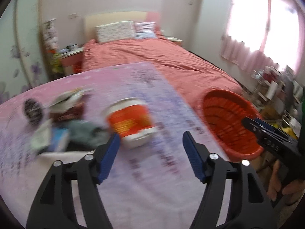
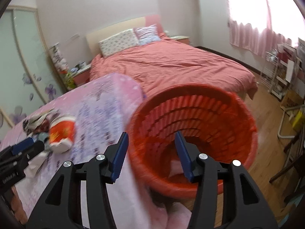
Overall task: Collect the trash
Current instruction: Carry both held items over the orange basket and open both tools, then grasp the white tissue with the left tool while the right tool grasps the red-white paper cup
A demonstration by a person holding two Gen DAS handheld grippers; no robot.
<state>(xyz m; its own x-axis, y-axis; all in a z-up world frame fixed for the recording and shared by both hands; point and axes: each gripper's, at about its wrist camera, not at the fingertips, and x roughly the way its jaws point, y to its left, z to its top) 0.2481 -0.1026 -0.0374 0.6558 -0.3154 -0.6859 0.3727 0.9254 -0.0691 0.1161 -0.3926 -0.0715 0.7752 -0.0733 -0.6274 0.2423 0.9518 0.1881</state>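
Both grippers hold nothing: the left gripper [image 1: 150, 143] gapes over the pink-clothed table [image 1: 144, 181] before a tipped red-and-white paper cup [image 1: 131, 122], the right gripper [image 2: 150, 152] half-open at the slatted red plastic basket [image 2: 225, 99] off the table's right edge.

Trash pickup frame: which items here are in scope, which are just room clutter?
In scope:
- red-and-white cup, lying on its side on the pink table cover
- crumpled wrappers and paper pile
- red mesh basket
- left tongs, open
- right tongs, open

Clutter:
- bed
- pillows
- wire rack
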